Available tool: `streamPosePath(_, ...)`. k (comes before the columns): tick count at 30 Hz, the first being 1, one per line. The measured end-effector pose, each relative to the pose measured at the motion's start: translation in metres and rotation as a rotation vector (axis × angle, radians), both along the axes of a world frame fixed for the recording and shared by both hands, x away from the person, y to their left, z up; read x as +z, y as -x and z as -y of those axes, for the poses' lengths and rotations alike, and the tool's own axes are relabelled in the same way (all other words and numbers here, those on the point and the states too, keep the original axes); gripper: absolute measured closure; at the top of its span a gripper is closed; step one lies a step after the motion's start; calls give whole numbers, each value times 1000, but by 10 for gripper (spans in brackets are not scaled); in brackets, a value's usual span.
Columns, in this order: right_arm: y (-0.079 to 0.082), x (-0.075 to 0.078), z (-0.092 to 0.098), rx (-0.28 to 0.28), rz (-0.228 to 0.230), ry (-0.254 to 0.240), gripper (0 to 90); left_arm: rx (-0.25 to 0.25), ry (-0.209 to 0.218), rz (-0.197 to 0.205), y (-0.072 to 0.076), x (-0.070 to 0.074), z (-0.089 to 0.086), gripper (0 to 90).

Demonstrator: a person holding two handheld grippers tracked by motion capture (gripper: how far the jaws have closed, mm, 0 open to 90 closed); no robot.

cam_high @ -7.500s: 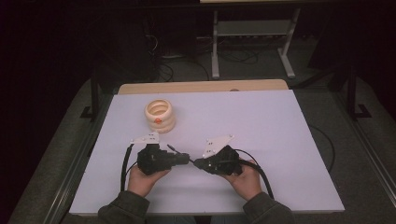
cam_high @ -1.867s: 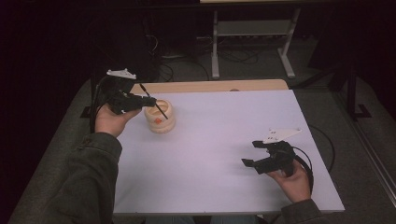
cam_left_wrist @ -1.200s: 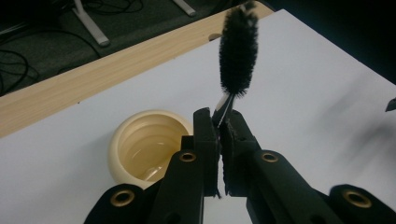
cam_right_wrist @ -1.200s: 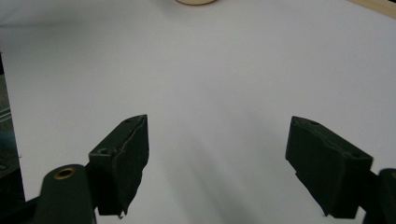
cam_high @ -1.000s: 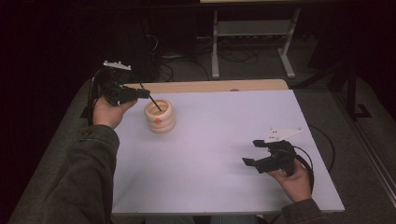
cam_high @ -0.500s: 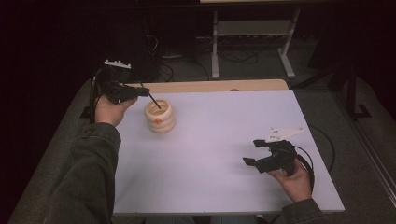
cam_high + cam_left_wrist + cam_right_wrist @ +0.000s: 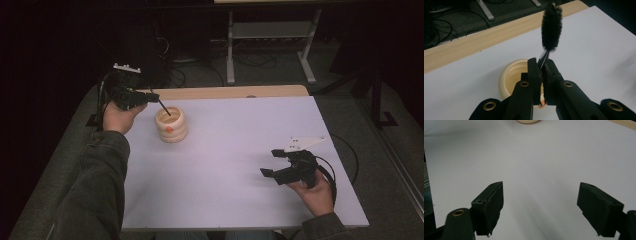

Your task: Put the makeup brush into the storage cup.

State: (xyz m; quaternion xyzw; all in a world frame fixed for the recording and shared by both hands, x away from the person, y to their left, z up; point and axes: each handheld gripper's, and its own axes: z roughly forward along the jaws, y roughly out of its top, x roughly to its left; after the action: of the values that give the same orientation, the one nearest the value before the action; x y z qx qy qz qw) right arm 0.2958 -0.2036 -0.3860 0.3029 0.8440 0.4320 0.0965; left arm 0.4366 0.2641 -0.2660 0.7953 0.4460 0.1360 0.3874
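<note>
I count two claws: the left claw [image 7: 156, 97] and the right claw [image 7: 272, 162], one in each of the person's two hands. There is one black brush [image 7: 551, 25], a single bristled wand on a thin stem. I count one cream cup [image 7: 171, 123] with a ribbed wall, and on its side one small orange mark [image 7: 170, 128]. One white desk [image 7: 240, 150] carries everything, and I see one wooden strip [image 7: 225, 92] along its far edge. Behind the desk I count one metal stand [image 7: 270, 35] on two splayed feet. Each claw has two black jaws, so four jaws in all.
</note>
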Motion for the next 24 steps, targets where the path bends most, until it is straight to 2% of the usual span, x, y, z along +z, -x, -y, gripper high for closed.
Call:
streamPosePath(8, -1, -1, -1, 7, -1, -3, 202, 26, 3, -17, -6, -5, 0, 860)
streamPosePath(13, -1, 0, 0, 2, 2, -4, 202, 40, -10, -25, -11, -11, 2, 860)
streamPosePath(24, -1, 0, 0, 6, 0, -5, 203, 51, -8, -39, -16, -28, 10, 860)
